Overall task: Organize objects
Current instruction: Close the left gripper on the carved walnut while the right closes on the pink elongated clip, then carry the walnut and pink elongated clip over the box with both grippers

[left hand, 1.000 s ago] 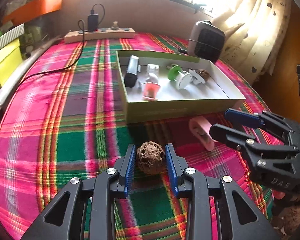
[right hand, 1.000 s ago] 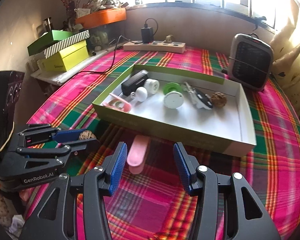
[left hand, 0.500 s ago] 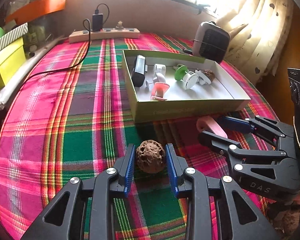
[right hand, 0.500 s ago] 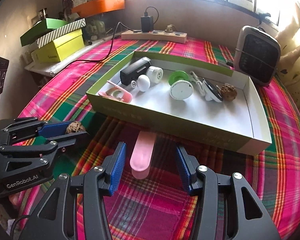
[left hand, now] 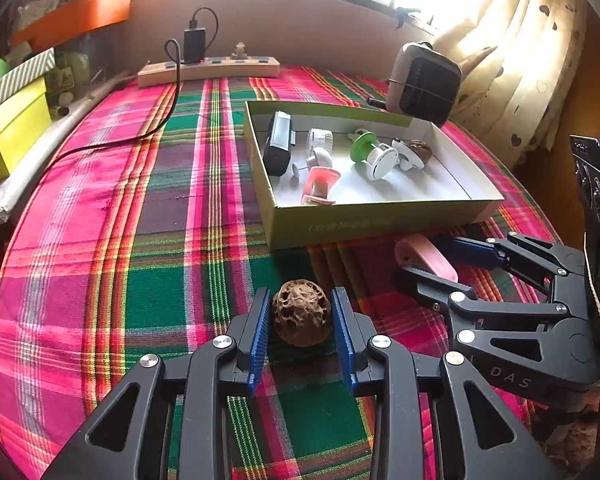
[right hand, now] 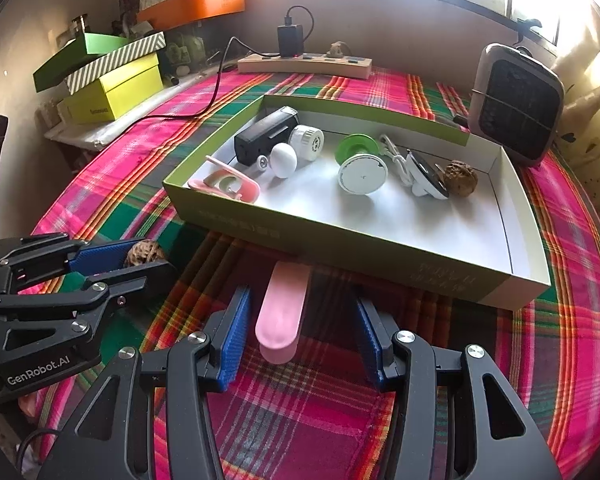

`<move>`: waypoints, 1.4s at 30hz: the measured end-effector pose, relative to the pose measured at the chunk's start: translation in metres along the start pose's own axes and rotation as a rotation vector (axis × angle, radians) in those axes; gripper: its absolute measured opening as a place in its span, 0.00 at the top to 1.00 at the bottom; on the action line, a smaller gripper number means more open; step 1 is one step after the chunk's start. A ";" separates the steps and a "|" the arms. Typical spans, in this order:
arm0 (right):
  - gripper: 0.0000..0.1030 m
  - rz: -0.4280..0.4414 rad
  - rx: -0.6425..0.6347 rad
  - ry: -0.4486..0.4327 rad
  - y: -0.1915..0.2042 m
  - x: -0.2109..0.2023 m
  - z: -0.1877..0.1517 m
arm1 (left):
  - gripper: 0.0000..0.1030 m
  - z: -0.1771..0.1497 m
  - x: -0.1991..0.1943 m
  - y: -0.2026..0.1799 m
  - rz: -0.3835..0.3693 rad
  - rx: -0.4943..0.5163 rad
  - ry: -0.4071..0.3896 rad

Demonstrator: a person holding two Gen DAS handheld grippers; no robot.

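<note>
A brown wrinkled walnut [left hand: 300, 316] sits low over the plaid cloth, and my left gripper [left hand: 300, 294] is shut on it, blue pads against both of its sides. In the right wrist view the same walnut [right hand: 146, 252] shows between the left gripper's [right hand: 152, 258] fingers. A pink oblong case [right hand: 282, 316] lies on the cloth with its far end near the green box's front wall [right hand: 340, 248]. My right gripper [right hand: 300, 298] straddles the case, open, with a clear gap on each side. The left wrist view shows that gripper [left hand: 422, 256] around the pink case [left hand: 412, 246].
The box holds a black device [right hand: 266, 136], white round pieces, a green-and-white spool [right hand: 360, 168], a pink holder [right hand: 228, 184] and a second walnut [right hand: 460, 178]. A heater [right hand: 516, 104] stands behind it. A power strip [right hand: 304, 64] with a cable lies along the back, with stacked boxes [right hand: 108, 76] at the left.
My right gripper has come forward, so the pink case now lies between its fingers instead of ahead of them. The walnut has stayed between the left gripper's pads.
</note>
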State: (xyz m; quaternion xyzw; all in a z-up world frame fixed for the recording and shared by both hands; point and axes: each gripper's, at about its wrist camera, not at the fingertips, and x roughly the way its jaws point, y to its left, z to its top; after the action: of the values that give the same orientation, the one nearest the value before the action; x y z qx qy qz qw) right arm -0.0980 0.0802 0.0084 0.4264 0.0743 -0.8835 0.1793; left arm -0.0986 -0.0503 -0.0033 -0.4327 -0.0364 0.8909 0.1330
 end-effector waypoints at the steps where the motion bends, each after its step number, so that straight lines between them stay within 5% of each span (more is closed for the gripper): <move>1: 0.52 -0.006 -0.005 0.001 0.001 0.000 0.000 | 0.73 0.000 0.000 0.000 0.001 0.001 0.000; 5: 0.53 -0.015 -0.011 0.002 0.002 0.001 0.000 | 0.73 0.000 0.000 -0.001 0.003 0.002 0.001; 18: 0.82 -0.008 -0.015 -0.006 0.003 -0.001 -0.001 | 0.73 0.001 0.000 0.000 0.004 0.000 0.000; 42: 0.82 0.025 -0.005 -0.018 -0.001 -0.010 -0.004 | 0.73 0.003 -0.006 -0.003 0.029 0.021 -0.007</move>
State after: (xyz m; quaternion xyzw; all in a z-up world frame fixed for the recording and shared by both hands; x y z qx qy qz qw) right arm -0.0898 0.0845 0.0132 0.4189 0.0693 -0.8848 0.1921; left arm -0.0965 -0.0489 0.0037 -0.4287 -0.0212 0.8946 0.1246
